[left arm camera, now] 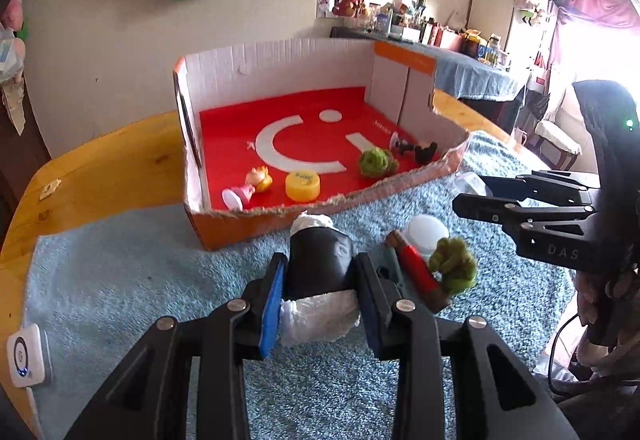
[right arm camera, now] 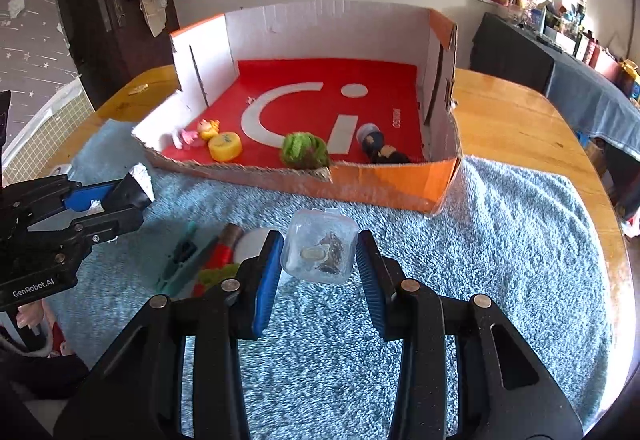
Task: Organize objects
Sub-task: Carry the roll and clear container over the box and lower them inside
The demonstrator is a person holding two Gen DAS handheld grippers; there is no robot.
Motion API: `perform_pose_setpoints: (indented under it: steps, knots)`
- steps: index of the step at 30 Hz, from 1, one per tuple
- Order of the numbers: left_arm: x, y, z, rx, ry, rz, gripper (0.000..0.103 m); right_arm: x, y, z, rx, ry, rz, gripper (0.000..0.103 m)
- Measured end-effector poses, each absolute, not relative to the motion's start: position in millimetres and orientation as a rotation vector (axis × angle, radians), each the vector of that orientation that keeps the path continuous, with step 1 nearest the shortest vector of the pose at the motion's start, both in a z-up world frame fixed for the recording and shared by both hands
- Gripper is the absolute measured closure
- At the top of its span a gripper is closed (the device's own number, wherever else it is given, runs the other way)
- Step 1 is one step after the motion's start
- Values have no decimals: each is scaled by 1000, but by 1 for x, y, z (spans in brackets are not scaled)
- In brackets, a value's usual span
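Note:
My left gripper [left arm camera: 320, 276] is shut on a black and white wrapped roll [left arm camera: 318, 260], held just in front of the cardboard box [left arm camera: 248, 224]. It also shows in the right wrist view [right arm camera: 134, 186]. My right gripper [right arm camera: 318, 260] has its jaws around a small clear plastic case [right arm camera: 319, 246] on the blue towel [right arm camera: 500, 240]; the pads stand close to its sides, with a small gap on the right. The box's red floor holds a pink figurine [left arm camera: 250, 186], a yellow cap [left arm camera: 303, 186], a green yarn ball [left arm camera: 375, 161] and a dark figure [left arm camera: 416, 150].
On the towel by the left gripper lie a white lid [left arm camera: 424, 234], a red and brown stick toy [left arm camera: 418, 272], a green pompom [left arm camera: 454, 264] and a teal item [right arm camera: 178, 260]. A white device [left arm camera: 28, 356] sits at the wooden table's [right arm camera: 520, 120] left edge.

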State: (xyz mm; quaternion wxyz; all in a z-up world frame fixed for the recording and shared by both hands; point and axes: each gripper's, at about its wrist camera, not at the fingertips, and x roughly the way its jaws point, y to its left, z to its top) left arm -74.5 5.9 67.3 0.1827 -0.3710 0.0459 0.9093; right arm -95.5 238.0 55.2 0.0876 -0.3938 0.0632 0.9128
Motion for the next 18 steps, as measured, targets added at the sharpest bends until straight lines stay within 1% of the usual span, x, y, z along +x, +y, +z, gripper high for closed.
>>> perform_pose_setpoints:
  steps: [8,18]
  knots:
    - [-72,4,81,-997,120,2579,67,-89,226,80,-1103,149,2775,67]
    - [-71,5,85,-989,118,2580,67,-88,223,84,-1098,145,2788,67]
